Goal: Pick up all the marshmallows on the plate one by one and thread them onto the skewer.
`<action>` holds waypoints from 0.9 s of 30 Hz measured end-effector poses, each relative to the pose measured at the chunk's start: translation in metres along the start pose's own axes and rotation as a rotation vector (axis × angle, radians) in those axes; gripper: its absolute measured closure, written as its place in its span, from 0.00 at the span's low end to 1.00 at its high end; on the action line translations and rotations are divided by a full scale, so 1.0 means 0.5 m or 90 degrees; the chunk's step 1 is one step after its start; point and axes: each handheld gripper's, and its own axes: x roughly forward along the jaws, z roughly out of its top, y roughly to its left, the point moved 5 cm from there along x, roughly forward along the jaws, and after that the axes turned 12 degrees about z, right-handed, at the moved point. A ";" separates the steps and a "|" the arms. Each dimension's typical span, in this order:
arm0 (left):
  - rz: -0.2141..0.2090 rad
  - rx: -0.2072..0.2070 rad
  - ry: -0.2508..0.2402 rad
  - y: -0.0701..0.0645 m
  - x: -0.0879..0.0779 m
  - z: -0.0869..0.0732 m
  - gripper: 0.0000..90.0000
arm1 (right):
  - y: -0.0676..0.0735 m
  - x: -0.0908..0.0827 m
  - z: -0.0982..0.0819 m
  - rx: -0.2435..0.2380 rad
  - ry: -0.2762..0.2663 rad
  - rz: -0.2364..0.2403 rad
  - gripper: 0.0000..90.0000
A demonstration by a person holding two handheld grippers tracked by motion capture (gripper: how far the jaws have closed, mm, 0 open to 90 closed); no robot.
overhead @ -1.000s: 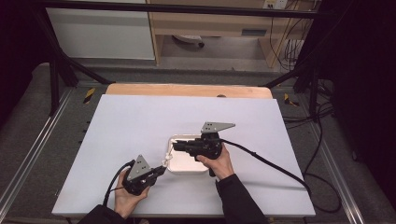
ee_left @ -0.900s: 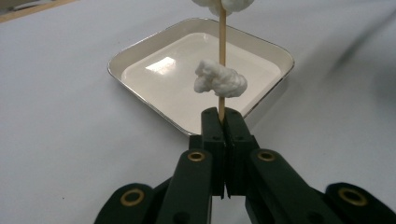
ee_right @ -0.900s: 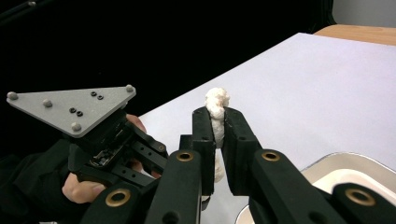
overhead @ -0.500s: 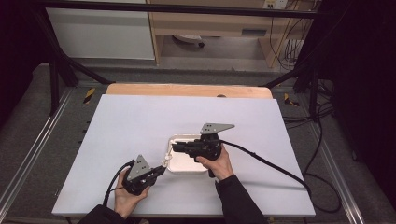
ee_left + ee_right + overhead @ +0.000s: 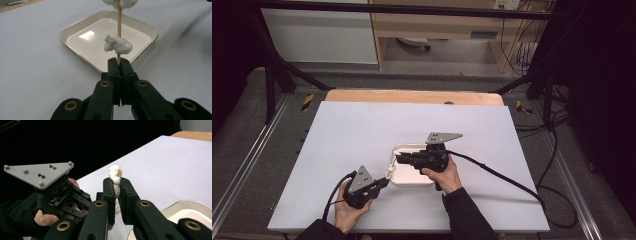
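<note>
Here, left tool [image 5: 119,65] clamping skewer [image 5: 119,22] (over tray [image 5: 75,30]), right tool [image 5: 116,185] pinching white lump [image 5: 115,176].

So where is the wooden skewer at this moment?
In the left gripper view the wooden skewer stands clamped in the left gripper, just before the near corner of the white tray. One white lump sits on it, another higher up.

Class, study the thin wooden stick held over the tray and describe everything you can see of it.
The stick is a thin, pale wooden skewer, clamped at its near end between the shut left gripper jaws. It points out over the white tray. Two white fluffy lumps sit on it; the right gripper pinches the far lump.
</note>
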 end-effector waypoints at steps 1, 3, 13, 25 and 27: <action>0.001 0.000 0.003 0.000 0.000 -0.001 0.99 | 0.000 0.001 -0.001 -0.001 0.001 0.000 0.94; 0.001 0.000 0.002 -0.001 0.000 0.000 0.99 | 0.000 0.001 -0.002 0.000 0.003 0.000 0.94; 0.001 0.000 0.003 0.001 0.000 0.000 0.99 | -0.001 0.003 -0.005 0.002 0.009 0.001 0.94; 0.005 0.003 0.005 0.001 0.000 0.000 0.99 | -0.002 0.006 -0.010 0.005 0.016 0.001 0.95; 0.001 0.002 0.002 0.001 0.000 0.001 0.99 | -0.003 0.006 -0.011 0.004 0.018 -0.002 0.95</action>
